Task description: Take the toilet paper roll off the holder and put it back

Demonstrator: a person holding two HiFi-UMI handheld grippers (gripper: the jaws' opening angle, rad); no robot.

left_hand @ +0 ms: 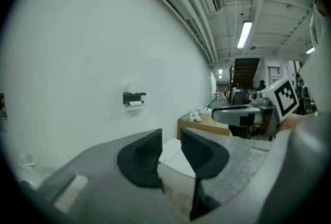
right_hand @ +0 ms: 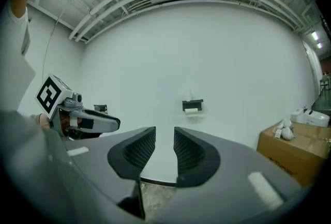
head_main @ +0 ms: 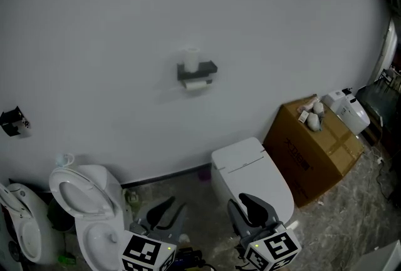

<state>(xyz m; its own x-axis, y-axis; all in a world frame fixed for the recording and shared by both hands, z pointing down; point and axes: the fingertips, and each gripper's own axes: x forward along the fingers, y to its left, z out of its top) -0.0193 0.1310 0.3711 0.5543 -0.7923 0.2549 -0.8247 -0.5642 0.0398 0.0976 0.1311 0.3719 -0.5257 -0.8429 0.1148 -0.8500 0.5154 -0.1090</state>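
A black holder (head_main: 197, 70) is fixed to the white wall, far above both grippers. A white toilet paper roll (head_main: 195, 84) hangs under it, and a second white roll (head_main: 192, 58) stands on its top shelf. The holder (left_hand: 133, 96) also shows small in the left gripper view, and the holder (right_hand: 192, 104) again in the right gripper view with the roll (right_hand: 192, 110) below it. My left gripper (head_main: 168, 208) and right gripper (head_main: 247, 206) are low, over the toilets. Each stands open with a narrow gap and nothing between the jaws.
A closed white toilet (head_main: 250, 173) stands below the right gripper, and an open-lid toilet (head_main: 88, 201) at the left. A cardboard box (head_main: 313, 148) with small white items on it sits at the right, with a white appliance (head_main: 348, 110) beside it. A small black fixture (head_main: 12, 121) hangs on the wall at far left.
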